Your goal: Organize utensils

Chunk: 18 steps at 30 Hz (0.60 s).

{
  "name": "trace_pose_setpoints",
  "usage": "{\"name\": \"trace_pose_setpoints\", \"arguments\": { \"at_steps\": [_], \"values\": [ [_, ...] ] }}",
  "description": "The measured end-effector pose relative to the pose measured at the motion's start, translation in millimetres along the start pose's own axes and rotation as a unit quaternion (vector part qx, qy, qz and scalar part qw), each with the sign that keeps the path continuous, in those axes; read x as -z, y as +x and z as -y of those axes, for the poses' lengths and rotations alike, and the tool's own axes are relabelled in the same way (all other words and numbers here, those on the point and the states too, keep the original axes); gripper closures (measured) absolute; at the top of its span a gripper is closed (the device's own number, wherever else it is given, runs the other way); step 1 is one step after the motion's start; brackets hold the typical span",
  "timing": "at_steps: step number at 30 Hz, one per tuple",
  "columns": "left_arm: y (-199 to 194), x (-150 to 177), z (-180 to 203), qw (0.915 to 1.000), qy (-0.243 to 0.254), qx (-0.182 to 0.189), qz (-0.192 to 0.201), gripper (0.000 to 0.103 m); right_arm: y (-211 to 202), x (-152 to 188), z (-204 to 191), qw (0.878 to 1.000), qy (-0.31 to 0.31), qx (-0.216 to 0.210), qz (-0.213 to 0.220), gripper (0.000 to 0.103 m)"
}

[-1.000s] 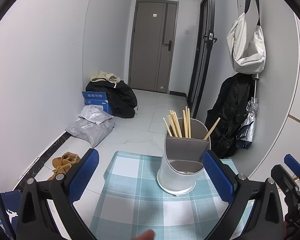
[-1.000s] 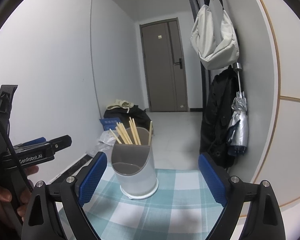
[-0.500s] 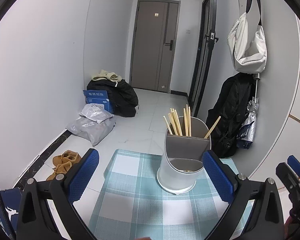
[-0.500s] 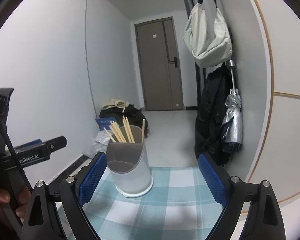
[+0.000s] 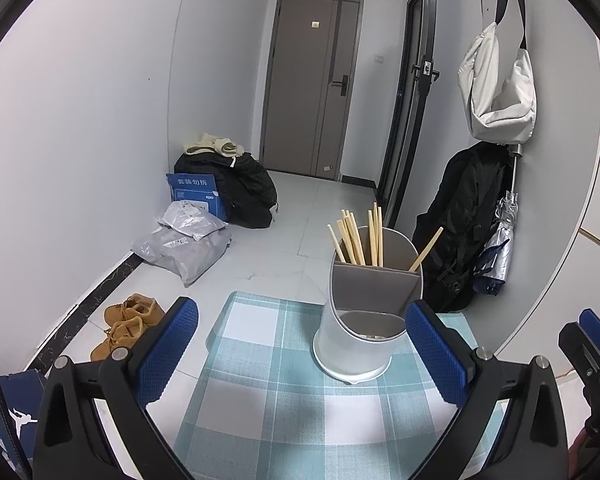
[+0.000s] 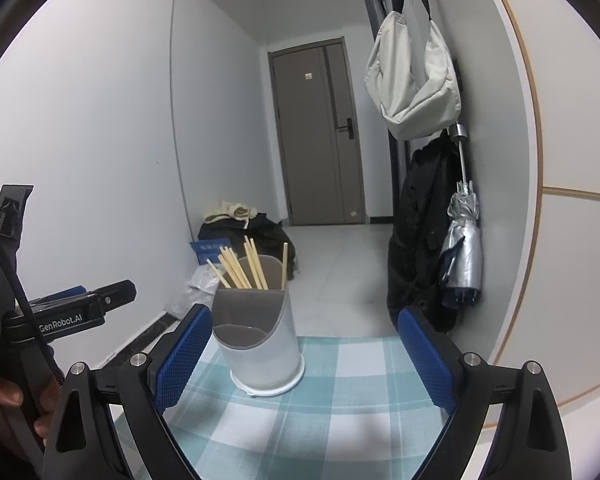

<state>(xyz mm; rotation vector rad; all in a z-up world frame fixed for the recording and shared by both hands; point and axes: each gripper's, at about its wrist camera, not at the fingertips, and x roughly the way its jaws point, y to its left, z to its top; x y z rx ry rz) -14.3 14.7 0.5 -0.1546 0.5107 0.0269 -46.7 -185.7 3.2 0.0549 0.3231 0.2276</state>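
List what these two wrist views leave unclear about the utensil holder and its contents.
- Chopsticks: lower ends hidden by the utensil holder wall, both views.
- Front compartment contents: left view shows only a tan sliver, right view nothing.
- Tablecloth: near part cut off behind the open right gripper.

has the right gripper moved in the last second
Yes. In the right wrist view the utensil holder and door have slid rightward between the open fingers of the right gripper, so it turned or shifted left.

Table (image 5: 260,400) covered by teal-and-white checked cloth (image 5: 284,432). White utensil holder (image 5: 360,340) stood upright on cloth, toward far edge. Wooden chopsticks (image 5: 360,240) held in its rear compartment.
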Motion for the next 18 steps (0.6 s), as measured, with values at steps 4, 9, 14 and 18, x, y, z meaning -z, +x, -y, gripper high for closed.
{"name": "trace_pose_setpoints", "arguments": {
  "at_steps": [4, 9, 14, 18],
  "values": [
    [-0.5, -0.3, -0.3, 1.0, 0.001, 0.002, -0.001, 0.001, 0.3, 0.2, -1.7, 1.0, -0.001, -0.003, -0.001, 0.008],
    [2.5, 0.0, -1.0, 0.9999, -0.002, 0.004, -0.011, 0.001, 3.0, 0.7, -3.0, 1.0, -0.005, -0.006, -0.004, 0.008],
    [-0.1, 0.3, -1.2, 1.0, -0.001, 0.004, -0.004, 0.001, 4.6, 0.9, -3.8, 1.0, -0.007, -0.005, -0.005, 0.008],
    [-1.2, 0.0, -4.2, 0.9999, -0.006, 0.009, -0.006, 0.001, 8.0, 2.6, -4.9, 1.0, -0.008, -0.005, -0.01, 0.008]
  ]
}}
